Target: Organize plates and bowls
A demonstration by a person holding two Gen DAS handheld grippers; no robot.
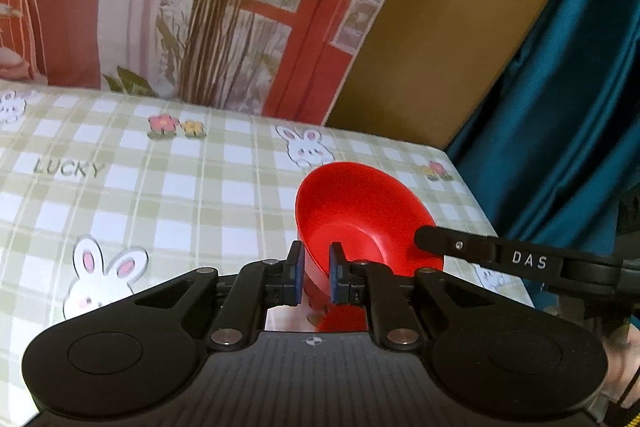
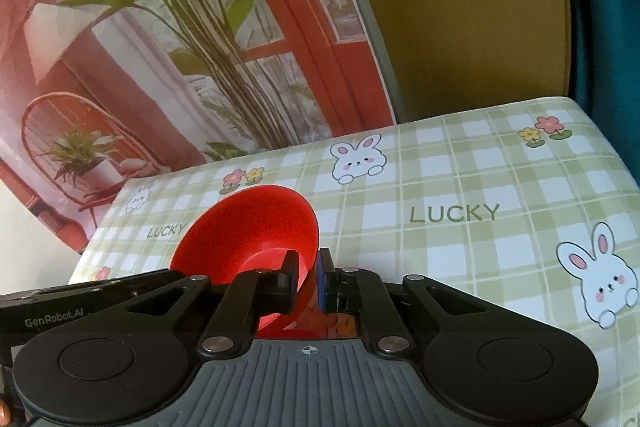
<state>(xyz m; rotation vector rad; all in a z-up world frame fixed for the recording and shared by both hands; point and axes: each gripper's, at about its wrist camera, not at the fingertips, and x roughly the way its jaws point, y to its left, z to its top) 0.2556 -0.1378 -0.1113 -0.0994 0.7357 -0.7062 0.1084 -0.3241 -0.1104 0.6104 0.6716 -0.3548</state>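
Left wrist view has the left gripper pinching the near rim of a red bowl — tilted, above the checked bunny tablecloth. Right wrist view shows the right gripper clamped on the opposite rim of that bowl — both holding it together.

Black linkage fingers, blue pads, silver screws, ribbed grey housing

We've got one red bowl, plain glossy plastic, tipped up on its side over the checked cloth. Its rim's pinched on two opposite sides, so it's held up, not sitting flat.
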